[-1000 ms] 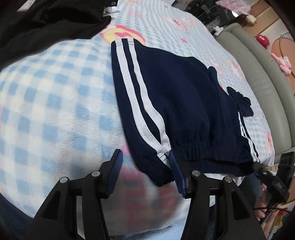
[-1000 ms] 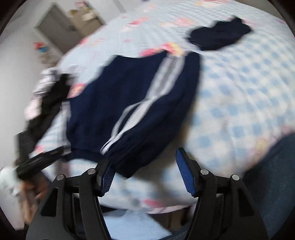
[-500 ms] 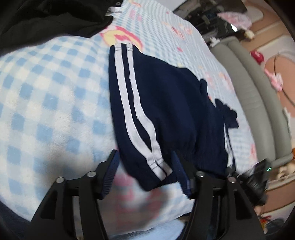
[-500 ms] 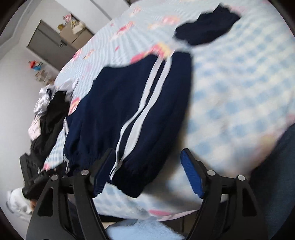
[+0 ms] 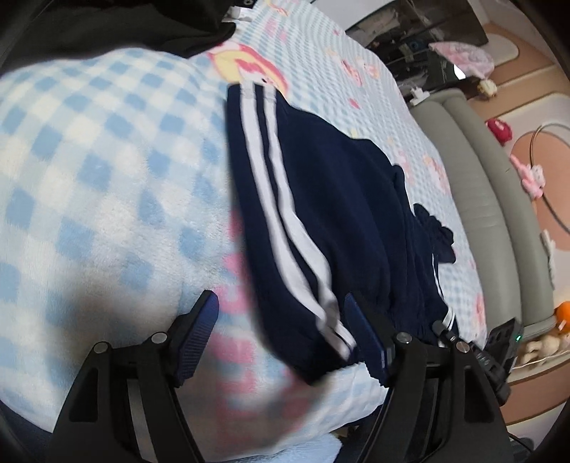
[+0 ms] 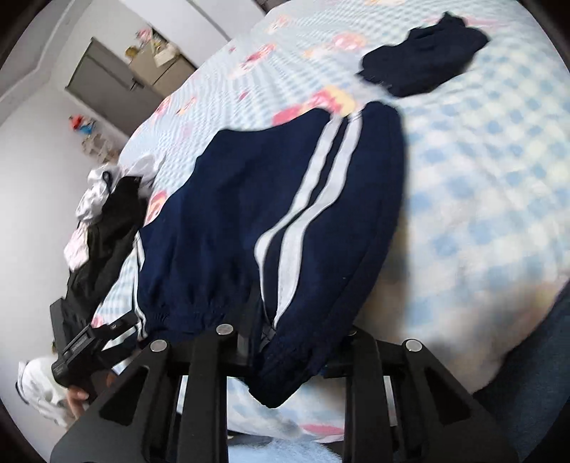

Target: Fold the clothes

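Left wrist view. Left tongs (image 5: pixel 281 334) — jaws wide and opening, blue pads apart. The near corner of the navy shorts (image 5: pixel 331 213), by the gathered waistband and the two white side stripes (image 5: pixel 285 220), lies between the pads; the right pad touches or nearly touches the cloth, the left pad stands clear over the bed. Nothing is gripped. The shorts lie flat on the blue-and-white checked blanket (image 5: pixel 89 178), running from the tongs up and away toward the middle of the bed. A black garment (image 5: pixel 107 32) lies at the far top edge, apart from the shorts. A small dark navy item (image 5: pixel 436 235) sits at the shorts' right edge. A grey padded bed edge (image 5: pixel 473 178) runs along the right side. The other tongs' body shows at lower right, at the far waistband corner.

Right wrist view. Right tongs (image 6: pixel 292 342) — jaws narrow and closing, with the waistband corner of the shorts (image 6: pixel 270 213) bunched between them; the pads themselves are hidden by the cloth. The stripes (image 6: pixel 313 199) run from the tongs up the near side. Shorts lie spread on the blanket (image 6: pixel 491 160), directly ahead of the tongs. A second dark navy garment (image 6: pixel 424 64) lies farther up the bed, apart from the shorts. A heap of black and white clothes (image 6: pixel 103 213) lies to the left. A hand (image 6: pixel 76 395) holds the other tongs at lower left.
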The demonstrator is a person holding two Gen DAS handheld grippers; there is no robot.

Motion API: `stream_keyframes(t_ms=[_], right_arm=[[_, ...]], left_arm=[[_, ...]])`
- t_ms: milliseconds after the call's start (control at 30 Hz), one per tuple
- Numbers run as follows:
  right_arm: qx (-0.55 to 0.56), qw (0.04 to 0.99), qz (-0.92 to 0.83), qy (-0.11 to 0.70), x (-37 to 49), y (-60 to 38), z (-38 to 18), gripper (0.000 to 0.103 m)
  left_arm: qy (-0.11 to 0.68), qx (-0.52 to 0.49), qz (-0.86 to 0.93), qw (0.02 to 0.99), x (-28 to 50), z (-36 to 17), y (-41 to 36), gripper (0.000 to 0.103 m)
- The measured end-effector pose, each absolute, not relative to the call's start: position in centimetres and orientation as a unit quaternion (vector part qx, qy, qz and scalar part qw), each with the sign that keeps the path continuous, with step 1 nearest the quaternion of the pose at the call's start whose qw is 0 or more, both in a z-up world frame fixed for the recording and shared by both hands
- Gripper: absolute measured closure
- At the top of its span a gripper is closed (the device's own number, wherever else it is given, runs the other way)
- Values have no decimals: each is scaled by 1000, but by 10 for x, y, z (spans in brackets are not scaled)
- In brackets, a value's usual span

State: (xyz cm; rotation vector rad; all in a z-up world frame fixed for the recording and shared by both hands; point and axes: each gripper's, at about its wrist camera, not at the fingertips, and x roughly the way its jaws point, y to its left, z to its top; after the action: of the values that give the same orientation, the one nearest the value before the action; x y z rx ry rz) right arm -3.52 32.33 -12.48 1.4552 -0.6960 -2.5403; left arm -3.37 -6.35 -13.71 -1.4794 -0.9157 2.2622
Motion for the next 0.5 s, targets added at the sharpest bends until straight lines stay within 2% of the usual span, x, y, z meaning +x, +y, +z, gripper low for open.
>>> stream_keyframes(t_ms=[100,200,300,333,367,400,467,500], right_arm=[[494,37,-838,-231,-28,332,-135,81],[503,58,-822,-260,-28,335,-147,80],[499,104,-811,-288,-31,335,-150,67],[498,114,-809,-293,-33,333,-150,63],[499,114,-810,-286,-36,331,-151,63],[503,108,-813,-274,-40,328,-151,65],[502,102,-823,-246,-51,321,-146,85],[495,105,-832,-229,-61,316,-136,88]], left_arm=[[-304,-516,787,146,-35,-138,-56,28],[-296,-515,788,161,-35,-134,-47,29],[-282,-513,789,183,-33,-132,-36,30],[-273,-515,791,187,-33,-132,-32,34],[-247,-524,797,174,-36,-132,-26,50],[-207,-541,801,152,-40,-133,-18,60],[-150,-560,803,141,-52,-124,-5,83],[-139,-555,807,144,-60,-112,-3,88]])
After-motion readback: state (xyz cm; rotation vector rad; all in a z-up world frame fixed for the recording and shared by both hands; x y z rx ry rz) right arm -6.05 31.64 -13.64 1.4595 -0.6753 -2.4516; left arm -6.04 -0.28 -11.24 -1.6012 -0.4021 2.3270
